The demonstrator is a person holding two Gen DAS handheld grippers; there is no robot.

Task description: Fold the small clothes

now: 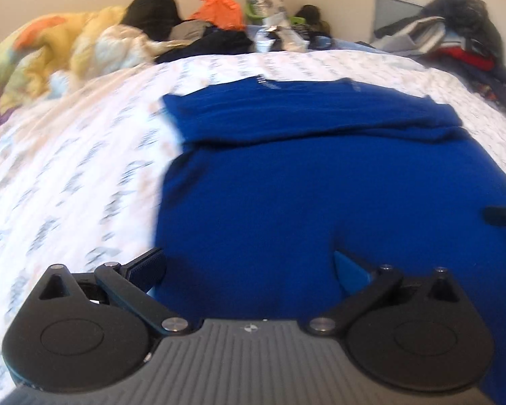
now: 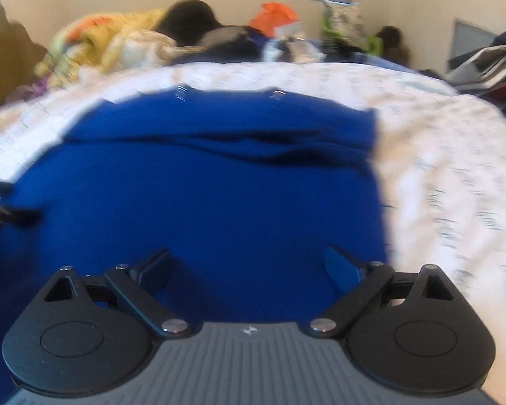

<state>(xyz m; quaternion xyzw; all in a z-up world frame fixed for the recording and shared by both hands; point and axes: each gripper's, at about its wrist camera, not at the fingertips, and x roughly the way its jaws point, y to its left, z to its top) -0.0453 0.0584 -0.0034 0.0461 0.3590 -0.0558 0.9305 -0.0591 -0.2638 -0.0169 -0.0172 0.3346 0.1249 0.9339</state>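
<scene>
We have the blue garment [image 1: 320, 185] spread on the bed's patterned sheet [image 1: 67, 168], near side toward us, with a fold already lying across its far part, where a ridge of cloth runs left to right. It sits a little right of centre from the left side's view, a little left from the right's.

Our left claw [image 1: 249, 270] hovers low over the garment's near left edge, fingers spread wide, nothing between them. Our right claw [image 2: 249, 270] matches it over the near right part, also spread and empty, blue cloth showing in the gap. Whether the fingertips touch the fabric, we cannot tell; both views are blurred.

We judge this as mid-fold: one crease down, the near hem waiting. The next move likely calls for both claws to dip, close on the near edge at matching spots, then lift and carry it toward the far ridge evenly so the cloth doesn't skew.

Beyond, a yellow quilt [image 1: 50, 44] bunches far left, and piled clothes [image 1: 455, 44] sit far right.
</scene>
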